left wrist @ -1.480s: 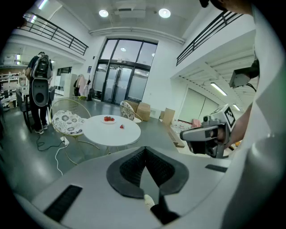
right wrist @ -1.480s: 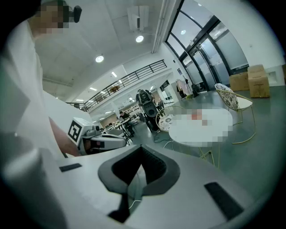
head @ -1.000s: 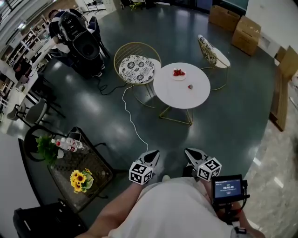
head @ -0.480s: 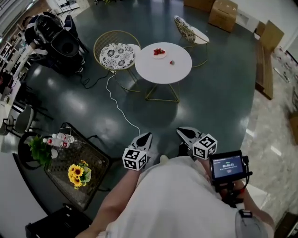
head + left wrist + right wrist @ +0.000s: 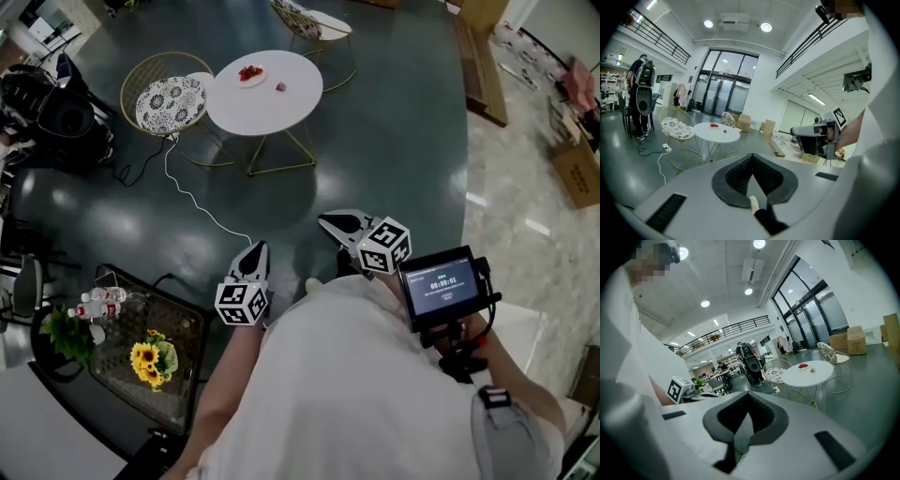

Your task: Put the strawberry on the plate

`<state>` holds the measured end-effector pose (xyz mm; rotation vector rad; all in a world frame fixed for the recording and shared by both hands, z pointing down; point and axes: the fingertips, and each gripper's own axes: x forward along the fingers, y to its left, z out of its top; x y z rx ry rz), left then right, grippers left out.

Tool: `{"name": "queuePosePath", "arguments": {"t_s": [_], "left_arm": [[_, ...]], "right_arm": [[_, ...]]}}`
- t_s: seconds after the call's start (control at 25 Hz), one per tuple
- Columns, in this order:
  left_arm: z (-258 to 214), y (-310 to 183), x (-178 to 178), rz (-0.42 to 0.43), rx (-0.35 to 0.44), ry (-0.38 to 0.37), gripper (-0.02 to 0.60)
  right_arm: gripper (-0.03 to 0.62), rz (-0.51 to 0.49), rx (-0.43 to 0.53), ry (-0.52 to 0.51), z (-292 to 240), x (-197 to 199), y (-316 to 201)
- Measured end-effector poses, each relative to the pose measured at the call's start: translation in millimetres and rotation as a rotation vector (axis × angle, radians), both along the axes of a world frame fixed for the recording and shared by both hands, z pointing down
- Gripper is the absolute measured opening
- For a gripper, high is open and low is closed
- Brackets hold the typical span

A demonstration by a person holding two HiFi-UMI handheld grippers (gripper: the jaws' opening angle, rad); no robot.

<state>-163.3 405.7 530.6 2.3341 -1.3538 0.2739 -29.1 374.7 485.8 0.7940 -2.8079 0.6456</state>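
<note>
Strawberry [image 5: 279,86] sits near the plate [image 5: 250,73] on the desk [image 5: 281,112], which has drifted up-left in my head view. My left gripper [image 5: 255,249] and right gripper [image 5: 325,221] have their fingers closed and empty, so I judge the approach is still ahead.

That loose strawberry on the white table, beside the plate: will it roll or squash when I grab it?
The strawberry looks small and rounded, lying loose on the smooth white table, so a nudge may well roll it. As soft fruit, it would probably bruise under a hard squeeze. It is likely very light, though too distant to judge further.
</note>
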Motion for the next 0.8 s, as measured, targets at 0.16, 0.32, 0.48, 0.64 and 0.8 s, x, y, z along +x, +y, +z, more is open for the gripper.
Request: {"name": "queuePosePath", "arguments": {"t_s": [0.16,0.32,0.48,0.64,0.8], "left_arm": [[0.1,3.5,8.4,0.033,-0.009,0.005,0.008],[3.0,0.5,11.6,0.054,-0.009,0.01,0.008],[3.9,-1.7,13.4,0.061,-0.008,0.012,0.008],[8.8,3.7,13.3,0.072,-0.026,0.006,0.008],[12.2,0.3,16.5,0.089,-0.03,-0.007,0.008]], "right_arm": [[0.008,0.019,-0.009,0.014,-1.0,6.2,5.6],[0.008,0.028,-0.028,0.03,7.7,7.9,9.1],[0.008,0.03,-0.029,0.044,9.0,10.0,7.5],[0.008,0.03,-0.031,0.047,9.4,9.4,10.0],[0.008,0.03,-0.031,0.048,13.1,12.0,9.6]]}}
